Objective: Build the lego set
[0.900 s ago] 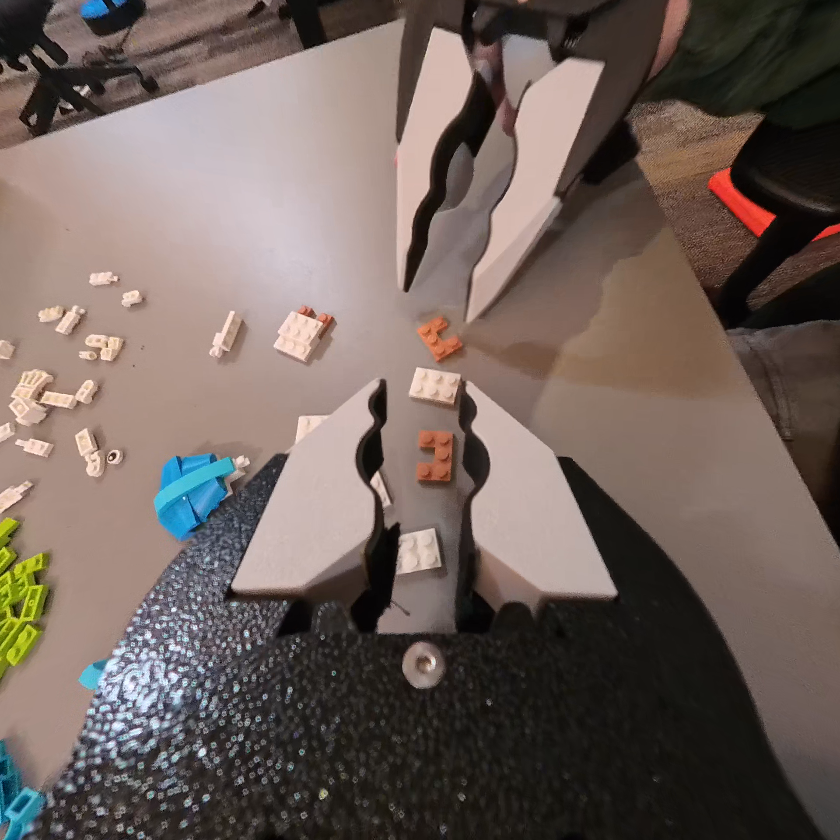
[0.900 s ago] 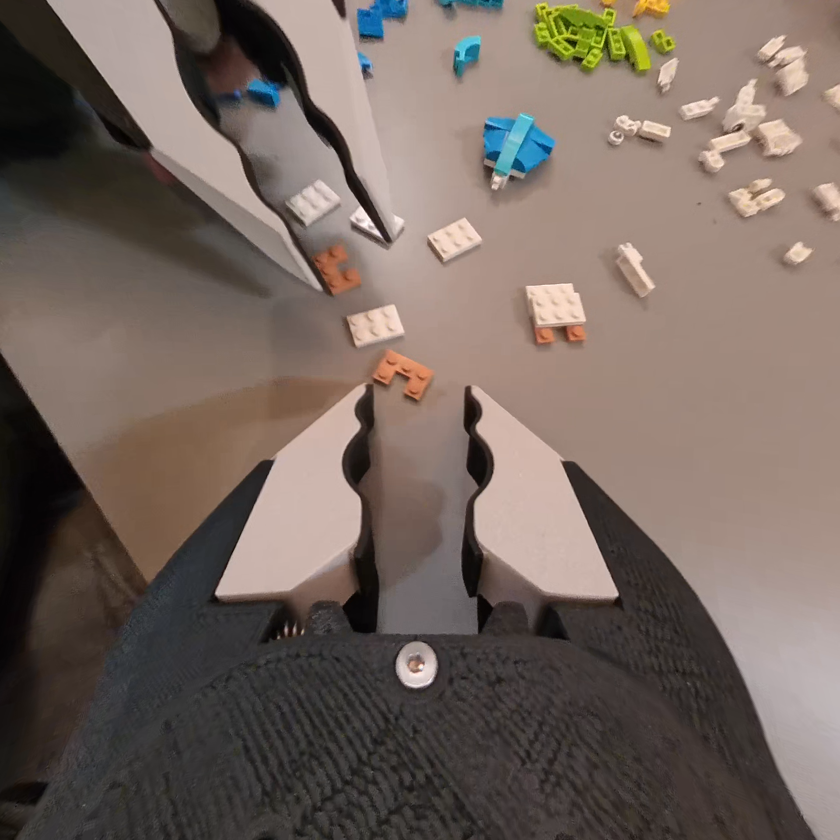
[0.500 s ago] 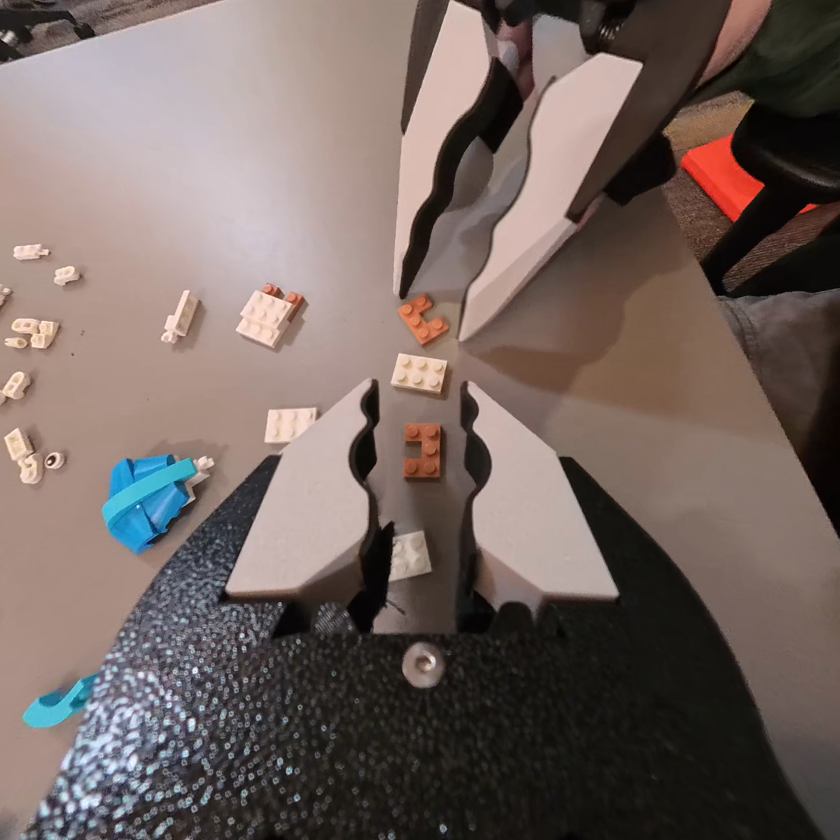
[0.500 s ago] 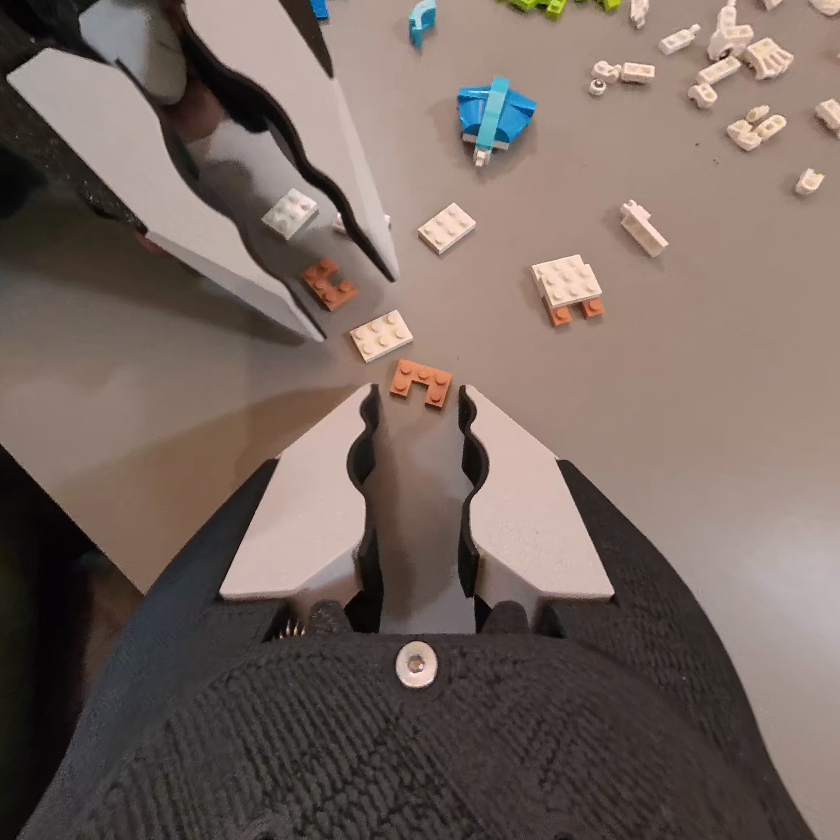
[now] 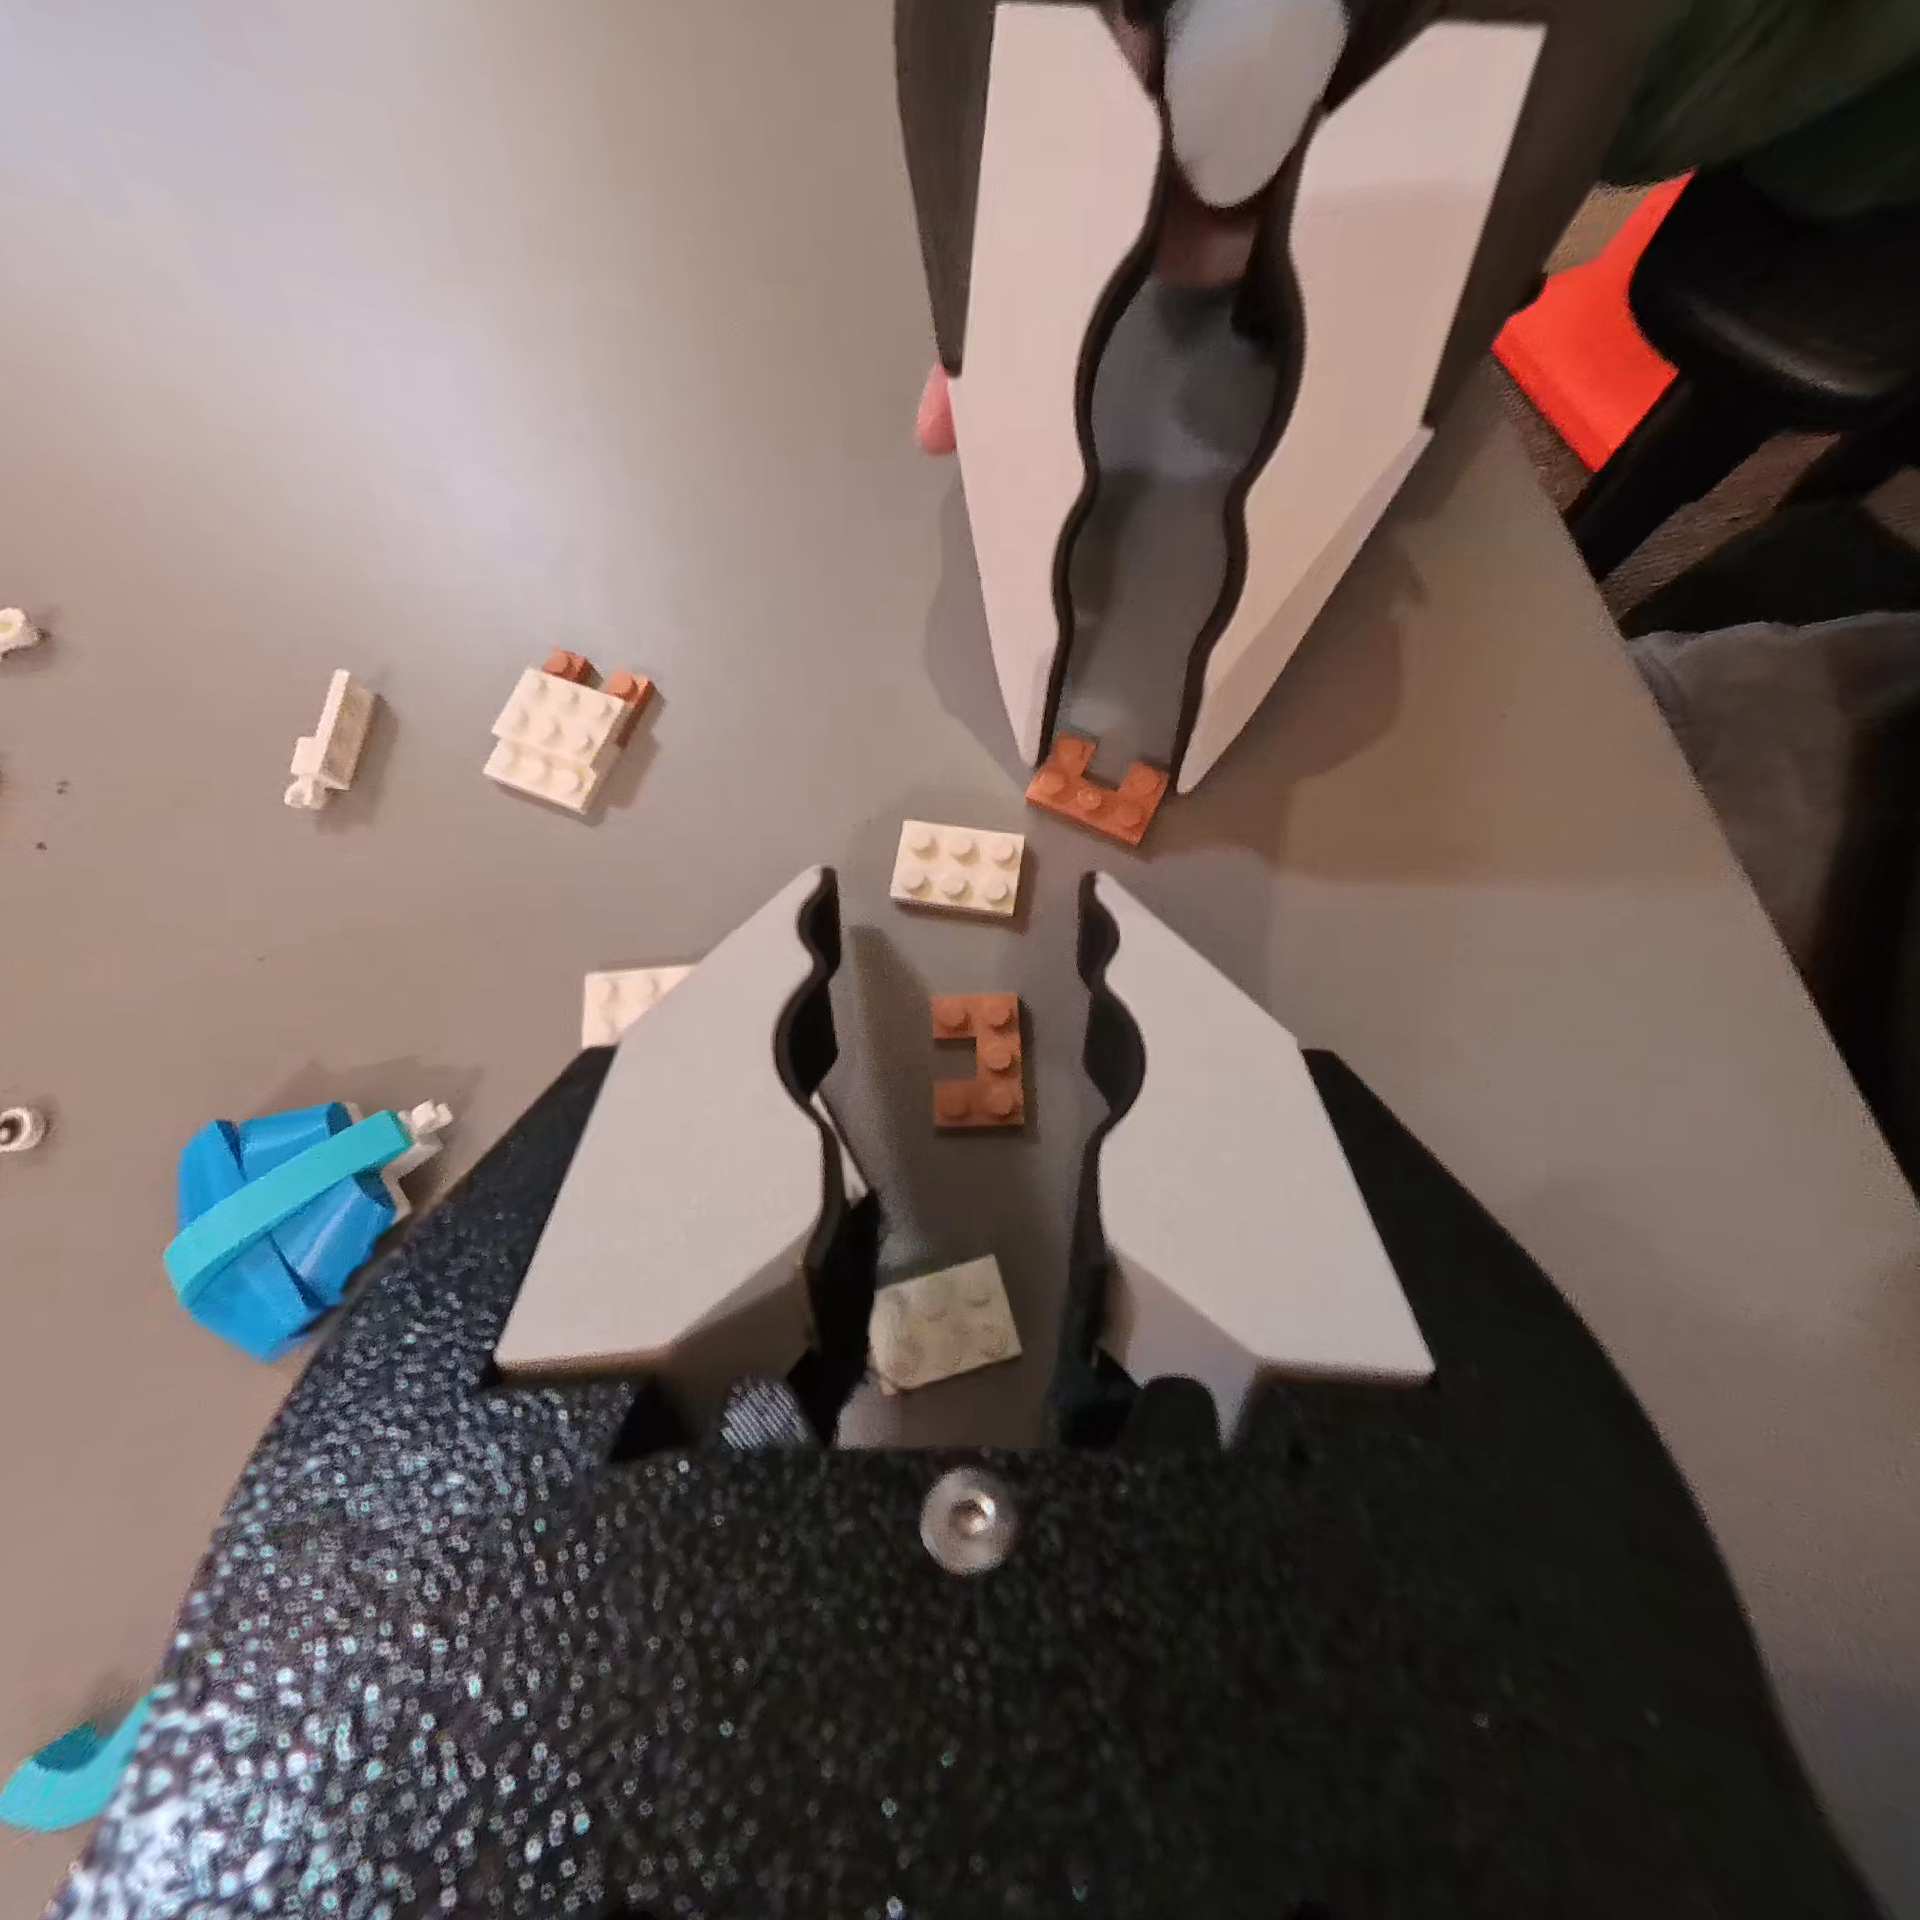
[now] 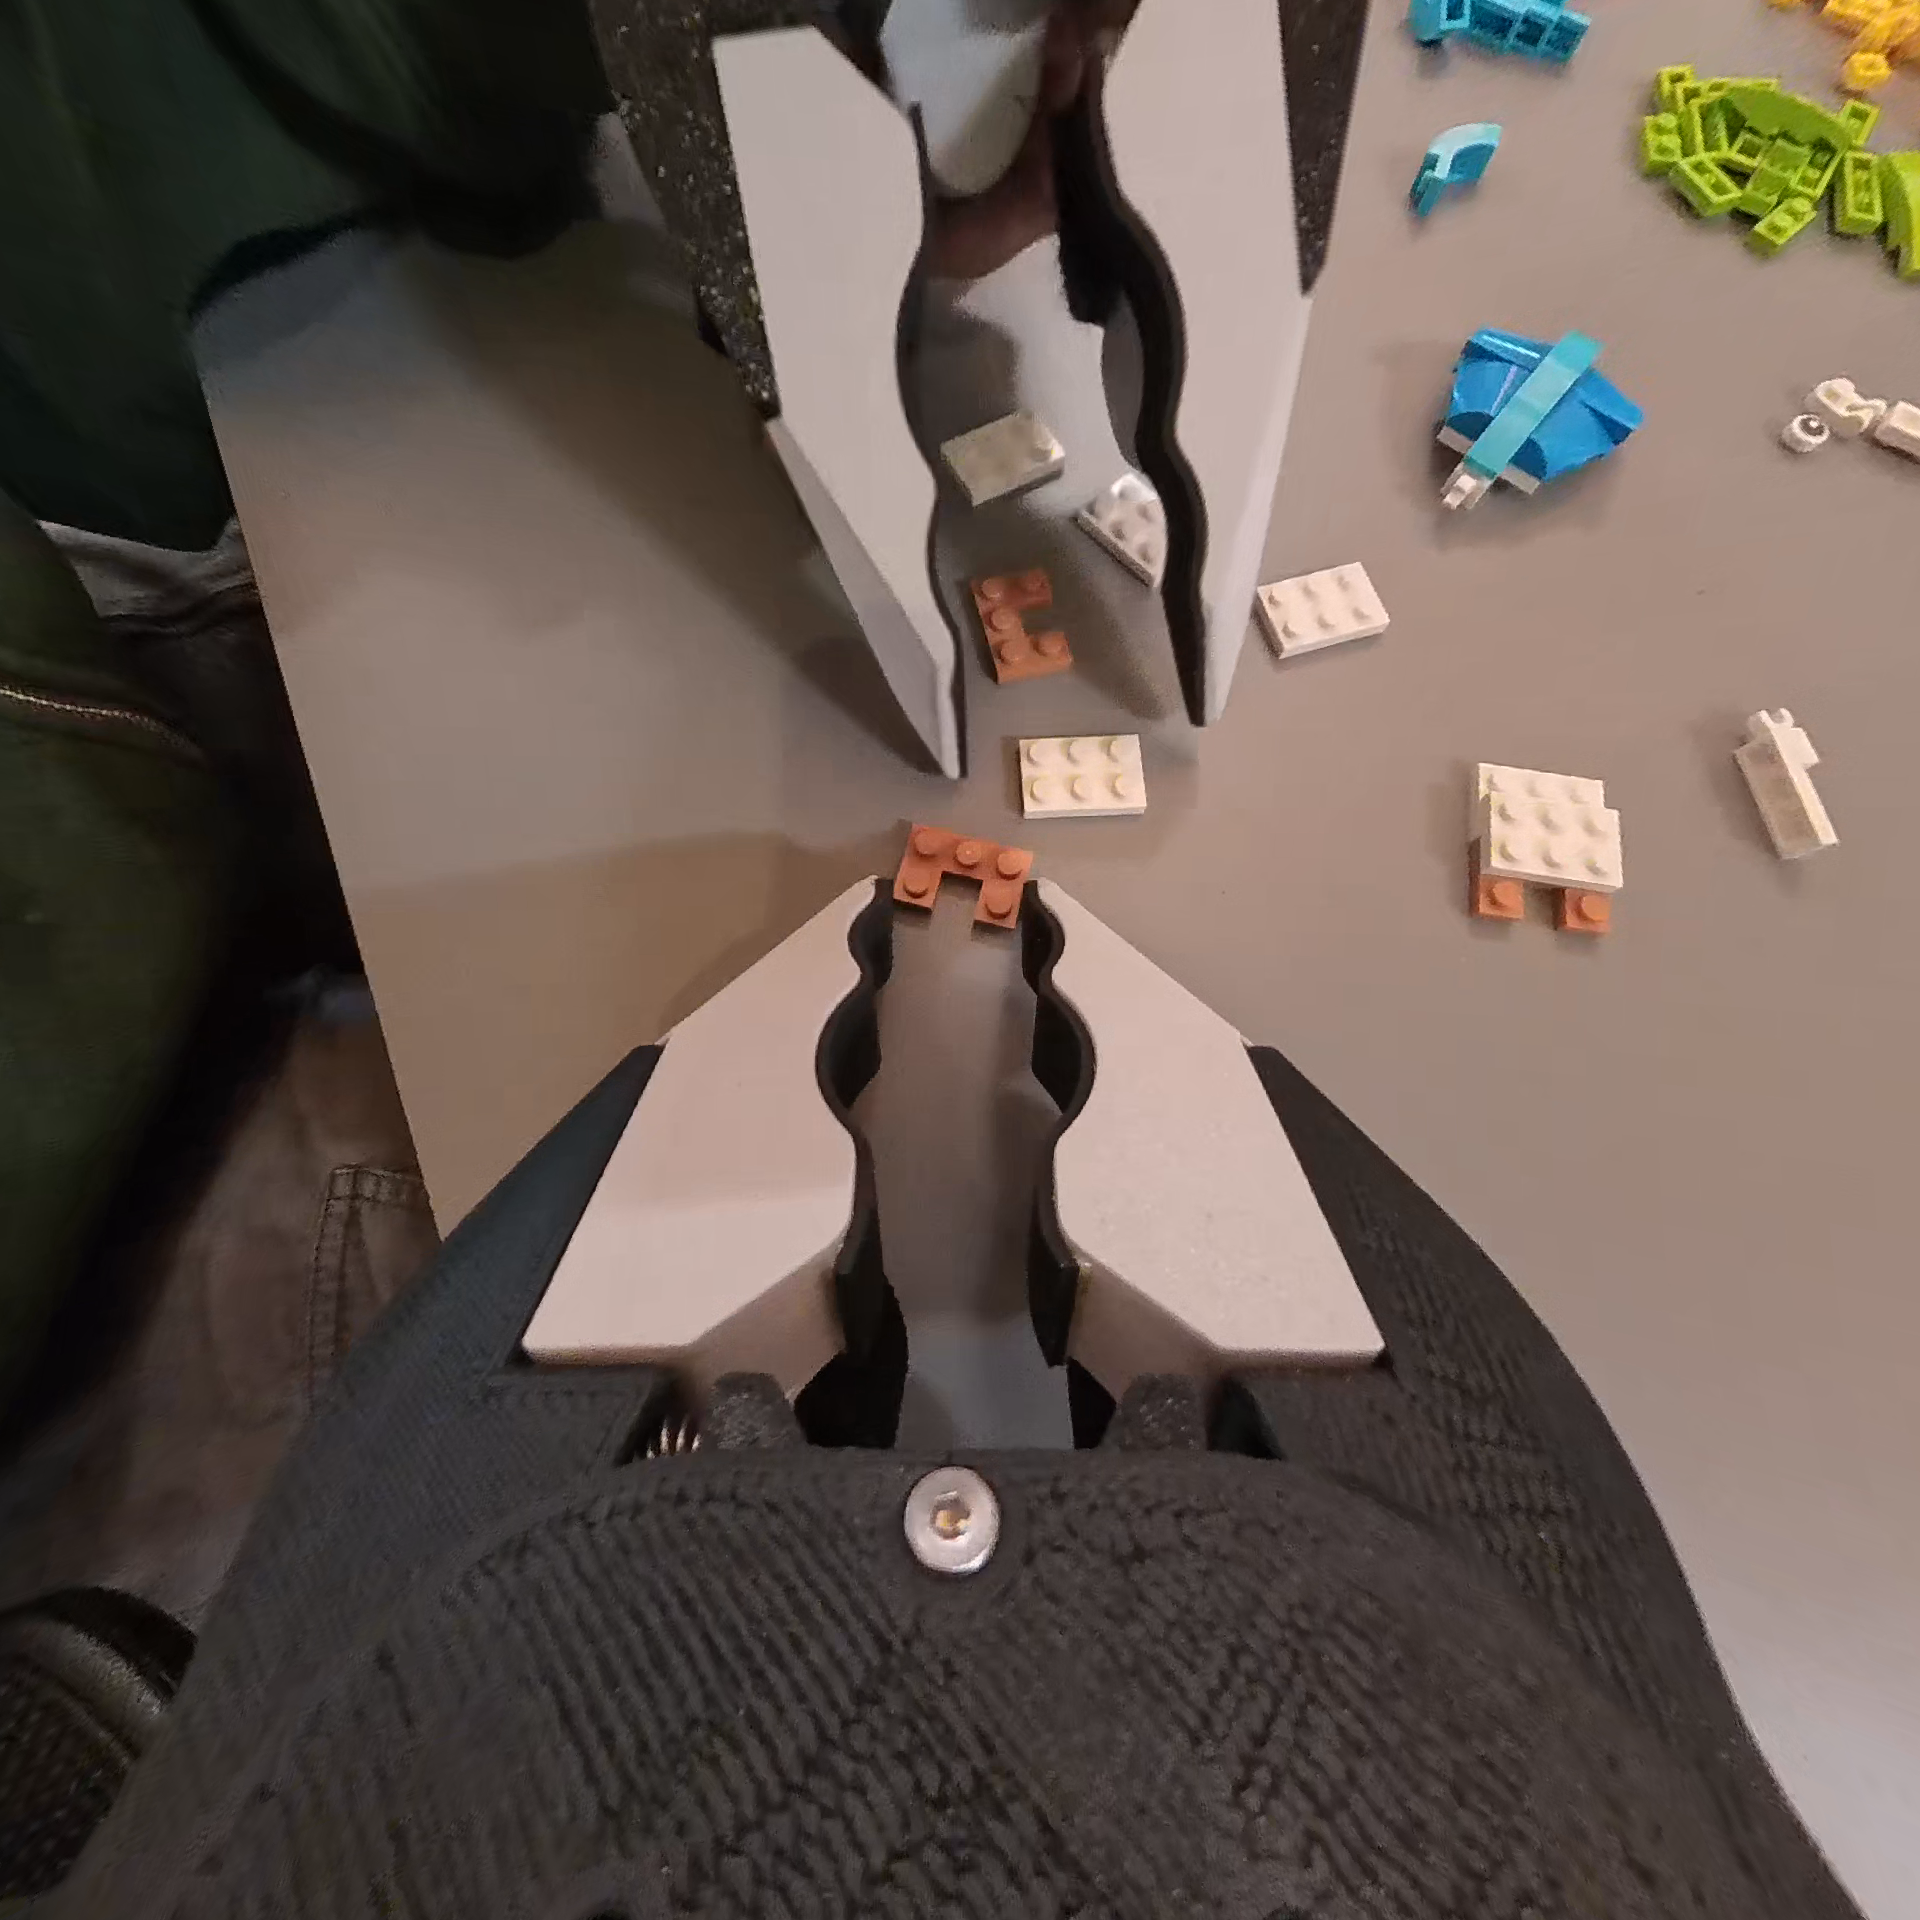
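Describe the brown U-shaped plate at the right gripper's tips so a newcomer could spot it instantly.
On the grey table, near its edge, the right gripper points at a brown U-shaped plate, its two prongs at the fingertips. A white six-stud plate lies just beyond. The twin brown plate instead lies between the left gripper's open fingers.

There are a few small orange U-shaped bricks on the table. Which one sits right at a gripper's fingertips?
The orange plate between the right gripper's tips. The second lies loose between the left gripper's open fingers; the third sits under white plates.

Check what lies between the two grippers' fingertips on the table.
A white six-stud plate, flat on the table; nothing else. Clearest in the right wrist view.
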Tool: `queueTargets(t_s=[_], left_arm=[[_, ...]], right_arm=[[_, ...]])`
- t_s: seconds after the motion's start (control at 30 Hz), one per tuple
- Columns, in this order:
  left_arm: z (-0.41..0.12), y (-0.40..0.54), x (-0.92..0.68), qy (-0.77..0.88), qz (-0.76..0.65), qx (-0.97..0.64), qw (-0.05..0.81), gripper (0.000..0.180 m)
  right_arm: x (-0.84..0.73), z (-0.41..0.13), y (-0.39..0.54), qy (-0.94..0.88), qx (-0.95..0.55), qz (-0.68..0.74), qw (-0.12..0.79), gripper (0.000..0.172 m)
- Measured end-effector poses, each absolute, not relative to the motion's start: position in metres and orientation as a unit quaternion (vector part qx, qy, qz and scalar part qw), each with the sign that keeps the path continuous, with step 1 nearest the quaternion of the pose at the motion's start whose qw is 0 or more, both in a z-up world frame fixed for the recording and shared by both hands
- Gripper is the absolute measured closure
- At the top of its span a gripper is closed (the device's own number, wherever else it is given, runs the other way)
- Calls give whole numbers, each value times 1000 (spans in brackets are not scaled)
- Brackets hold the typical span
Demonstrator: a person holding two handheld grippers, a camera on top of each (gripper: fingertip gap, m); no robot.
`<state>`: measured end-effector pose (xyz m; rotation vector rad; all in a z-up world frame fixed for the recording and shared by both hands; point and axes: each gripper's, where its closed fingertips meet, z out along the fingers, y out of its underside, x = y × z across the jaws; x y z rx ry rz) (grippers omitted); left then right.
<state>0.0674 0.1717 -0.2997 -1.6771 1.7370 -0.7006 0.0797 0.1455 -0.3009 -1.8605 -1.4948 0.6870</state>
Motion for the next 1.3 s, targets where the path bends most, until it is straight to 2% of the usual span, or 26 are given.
queueTargets(t_s=[0.17, 0.43, 0.6, 0.67, 0.83, 1.03, 1.3], left_arm=[[-303, 168, 69, 664, -282, -634, 280, 149], [-303, 165, 72, 673, -287, -618, 288, 158], [-298, 172, 69, 713, -213, -575, 341, 158], [-289, 160, 73, 718, -238, -555, 346, 158], [-282, 136, 67, 712, -323, -549, 296, 159], [-291, 136, 66, 721, -307, -553, 283, 159], [-294, 136, 67, 726, -296, -553, 281, 159]], right_arm=[[80, -301, 145, -568, -708, 261, 329, 147], [78, -301, 137, -589, -690, 262, 327, 147], [78, -301, 136, -592, -688, 258, 331, 147], [77, -300, 136, -602, -679, 247, 339, 147], [74, -299, 132, -618, -663, 238, 348, 146], [75, -300, 135, -587, -692, 256, 333, 139], [74, -301, 136, -564, -715, 259, 322, 145]])
